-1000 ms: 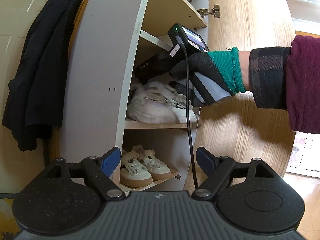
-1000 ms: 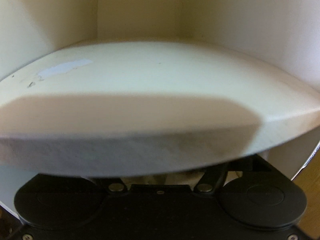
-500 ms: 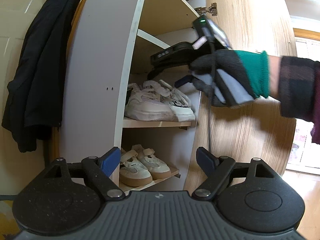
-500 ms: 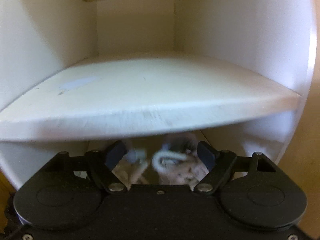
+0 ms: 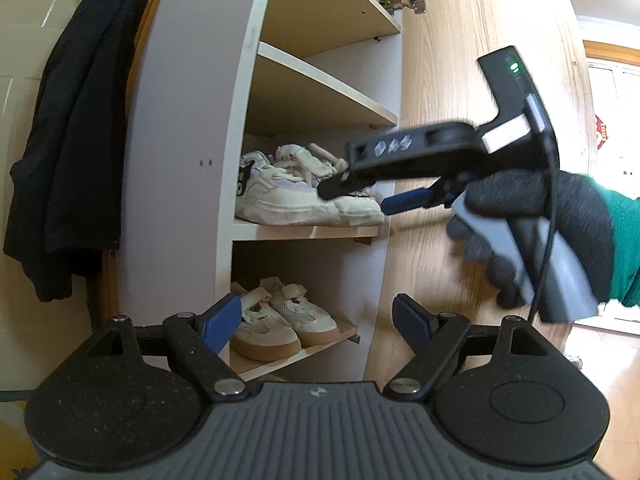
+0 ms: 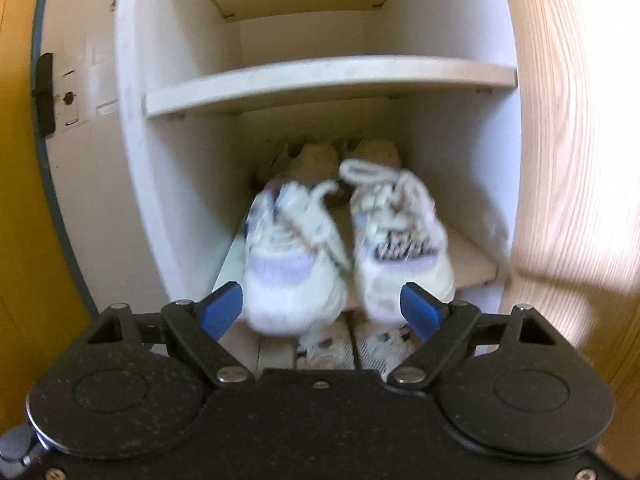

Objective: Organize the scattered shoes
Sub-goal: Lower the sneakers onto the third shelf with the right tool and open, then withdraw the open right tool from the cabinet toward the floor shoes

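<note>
Open shoe cabinet (image 5: 180, 160) filling the middle of the left wrist view, white side panel toward the camera, wood-grain door (image 5: 460, 60) swung wide at right with a metal hinge (image 5: 404, 0) at the top.

2 white lace-up sneakers (image 5: 304, 196) side by side on the middle shelf (image 5: 304, 232), toes flush with its front edge, in the right wrist view slightly past it. Lilac toe panels and dark lettering on the right one, too blurred to read. Bare shelf to the right of the pair in the right wrist view; a gap on the left too.

Shelf above (image 6: 328, 76) bare across its full width, front edge chipped and scuffed.

2 beige strap sneakers (image 5: 280, 320) on the lower shelf, toes near its front edge.

Right gripper (image 5: 356, 194) level in the centre right of the left wrist view, just in front of the lace-up pair, held by a hand in a black and green glove (image 5: 560, 232). Jaws spread, having just been opening, nothing between the blue pads; 3 pale diamond marks on its side, a green light on top.

Left gripper (image 5: 316, 320) at the lower edge, released wide, empty, well back from the cabinet.

Dark coat (image 5: 68, 140) hanging at far left, beside the cabinet's side panel.
</note>
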A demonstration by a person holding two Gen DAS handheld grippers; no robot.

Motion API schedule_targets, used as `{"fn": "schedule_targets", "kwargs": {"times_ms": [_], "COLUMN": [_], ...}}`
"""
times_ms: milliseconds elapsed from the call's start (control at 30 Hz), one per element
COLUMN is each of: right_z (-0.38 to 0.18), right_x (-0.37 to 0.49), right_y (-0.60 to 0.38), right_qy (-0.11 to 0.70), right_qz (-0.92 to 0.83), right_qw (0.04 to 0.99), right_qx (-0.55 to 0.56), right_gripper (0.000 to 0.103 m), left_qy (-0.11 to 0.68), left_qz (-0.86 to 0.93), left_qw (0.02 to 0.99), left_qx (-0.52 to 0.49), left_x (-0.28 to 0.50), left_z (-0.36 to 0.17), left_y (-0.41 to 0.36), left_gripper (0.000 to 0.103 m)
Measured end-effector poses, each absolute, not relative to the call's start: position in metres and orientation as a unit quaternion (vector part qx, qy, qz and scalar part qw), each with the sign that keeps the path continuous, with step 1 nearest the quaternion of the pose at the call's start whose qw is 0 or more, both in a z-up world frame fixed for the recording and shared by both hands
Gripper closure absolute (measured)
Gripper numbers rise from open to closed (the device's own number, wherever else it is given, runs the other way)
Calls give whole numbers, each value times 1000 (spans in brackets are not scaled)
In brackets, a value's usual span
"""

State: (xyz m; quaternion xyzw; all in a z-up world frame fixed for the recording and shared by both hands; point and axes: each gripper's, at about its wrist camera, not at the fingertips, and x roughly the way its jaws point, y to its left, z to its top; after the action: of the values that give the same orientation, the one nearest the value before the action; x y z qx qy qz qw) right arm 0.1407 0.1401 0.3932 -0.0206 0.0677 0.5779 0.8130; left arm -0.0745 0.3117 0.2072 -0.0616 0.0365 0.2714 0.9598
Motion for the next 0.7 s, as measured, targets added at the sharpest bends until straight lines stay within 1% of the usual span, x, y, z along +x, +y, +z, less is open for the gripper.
{"fn": "schedule_targets", "kwargs": {"times_ms": [167,233,267,700], "right_z": [384,385,385,383], "right_x": [182,203,207,231], "right_y": [161,196,198,223], "right_qy": [74,72,73,79], "right_qz": [569,572,573,572], "right_qw": [819,817,816,815], "right_qx": [-10,-2,4,44], "right_gripper": [15,15,15,15], "left_qy": [40,42,42,50], "left_qz": [270,270,269,266], "left_qw": [960,960,960,961], "left_qx": [-59,-58,-58,-55], "left_x": [-69,-68,-68,-65], "left_z": [206,205,205,203], "left_y": [310,310,310,308], "left_gripper": [20,20,20,20]}}
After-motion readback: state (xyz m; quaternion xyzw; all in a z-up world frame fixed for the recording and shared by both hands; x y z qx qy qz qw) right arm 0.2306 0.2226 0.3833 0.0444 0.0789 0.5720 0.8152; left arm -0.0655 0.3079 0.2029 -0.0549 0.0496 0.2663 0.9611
